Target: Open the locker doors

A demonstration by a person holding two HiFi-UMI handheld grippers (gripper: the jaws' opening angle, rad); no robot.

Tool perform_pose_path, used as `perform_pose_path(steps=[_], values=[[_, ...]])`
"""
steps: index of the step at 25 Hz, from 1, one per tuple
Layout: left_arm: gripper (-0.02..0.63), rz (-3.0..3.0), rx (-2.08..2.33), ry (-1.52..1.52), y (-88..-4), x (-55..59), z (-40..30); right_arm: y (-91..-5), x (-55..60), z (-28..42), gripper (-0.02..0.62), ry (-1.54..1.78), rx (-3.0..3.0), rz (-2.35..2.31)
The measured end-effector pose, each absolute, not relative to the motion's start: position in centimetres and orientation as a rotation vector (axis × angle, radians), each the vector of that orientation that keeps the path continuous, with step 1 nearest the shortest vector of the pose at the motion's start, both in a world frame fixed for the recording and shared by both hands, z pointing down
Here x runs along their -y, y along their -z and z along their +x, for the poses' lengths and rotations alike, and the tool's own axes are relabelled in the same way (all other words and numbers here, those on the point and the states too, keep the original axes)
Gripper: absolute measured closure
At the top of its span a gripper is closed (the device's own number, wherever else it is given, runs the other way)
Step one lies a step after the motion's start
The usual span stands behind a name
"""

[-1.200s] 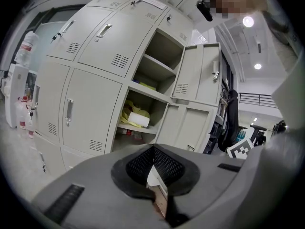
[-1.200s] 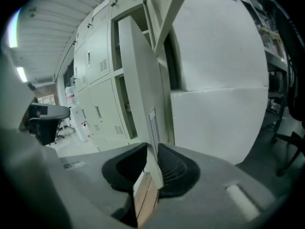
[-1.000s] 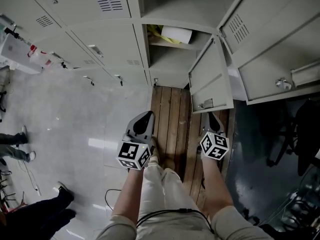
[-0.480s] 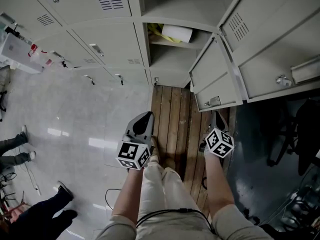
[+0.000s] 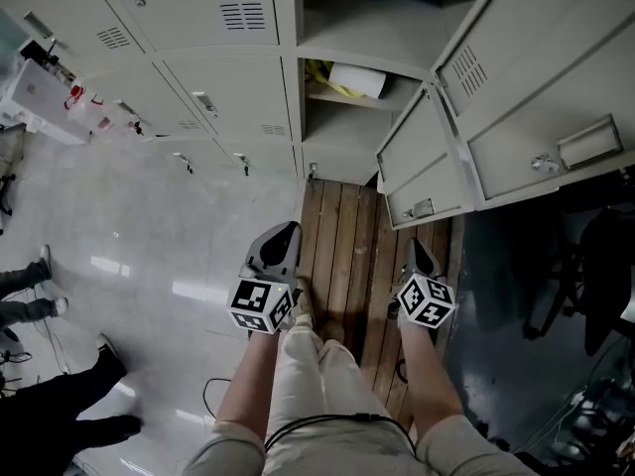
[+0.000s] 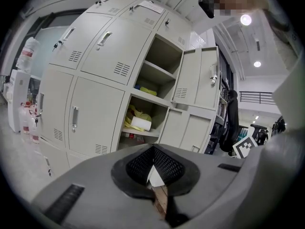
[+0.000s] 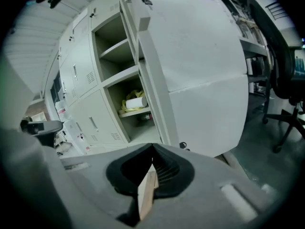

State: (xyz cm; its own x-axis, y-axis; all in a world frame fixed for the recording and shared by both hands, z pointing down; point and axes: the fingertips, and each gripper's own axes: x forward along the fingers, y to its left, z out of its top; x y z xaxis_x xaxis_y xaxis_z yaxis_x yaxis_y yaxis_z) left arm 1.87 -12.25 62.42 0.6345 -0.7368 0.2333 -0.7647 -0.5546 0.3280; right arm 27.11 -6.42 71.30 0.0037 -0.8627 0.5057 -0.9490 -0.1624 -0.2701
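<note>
Grey steel doors (image 5: 425, 167) hang open at the right of the lockers (image 5: 213, 87), a paper roll (image 5: 355, 80) on a shelf inside. I hold my left gripper (image 5: 287, 232) and right gripper (image 5: 413, 250) over floor planks (image 5: 342, 226), well short of the doors, both pinched together, empty.

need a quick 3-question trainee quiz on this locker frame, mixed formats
1. True or false: the left-hand locker doors are shut.
2. What lies on the shelf inside the open locker? A) white roll B) helmet C) toolbox
3. Fill in: the floor strip in front of the open locker is made of ___ planks.
Key: 1 true; 2 A; 3 wooden.
</note>
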Motion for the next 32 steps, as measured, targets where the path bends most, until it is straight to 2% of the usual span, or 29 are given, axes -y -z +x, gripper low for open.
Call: perform_pose_path(steps=[17, 32], values=[[0.607, 2.498, 1.281, -0.011, -53.9, 10.1, -1.9, -55.2, 7.5, 19.5, 0.597, -0.425, 2.353, 1.848], [0.607, 2.541, 1.321, 0.028, -46.8, 6.6, -3.4, -45.8, 5.6, 16.2, 0.597, -0.241, 2.495, 1.689]])
